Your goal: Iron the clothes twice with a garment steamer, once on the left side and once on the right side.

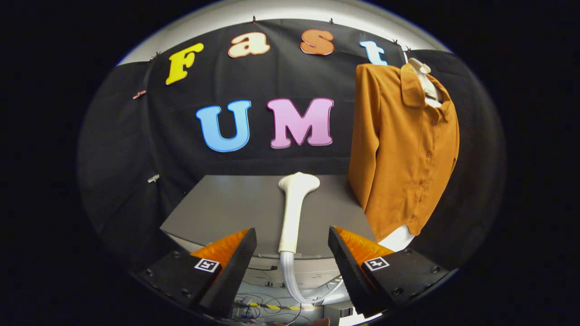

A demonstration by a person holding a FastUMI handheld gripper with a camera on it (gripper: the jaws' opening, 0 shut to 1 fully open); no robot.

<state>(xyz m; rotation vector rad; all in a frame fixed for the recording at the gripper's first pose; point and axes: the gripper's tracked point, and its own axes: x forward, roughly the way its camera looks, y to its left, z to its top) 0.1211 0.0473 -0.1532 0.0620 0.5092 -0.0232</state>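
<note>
The hand-held gripper [292,253] gapes wide and empty around the steamer [293,206] lying on the surface [226,208] at twelve o'clock; the shirt [403,149] hangs at two o'clock. Neither pass looks begun.

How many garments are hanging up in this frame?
1. An orange shirt hangs on a white form beside the grey table, beyond the open gripper, with the steamer head lying on the table. Others could be hidden behind it.
</note>
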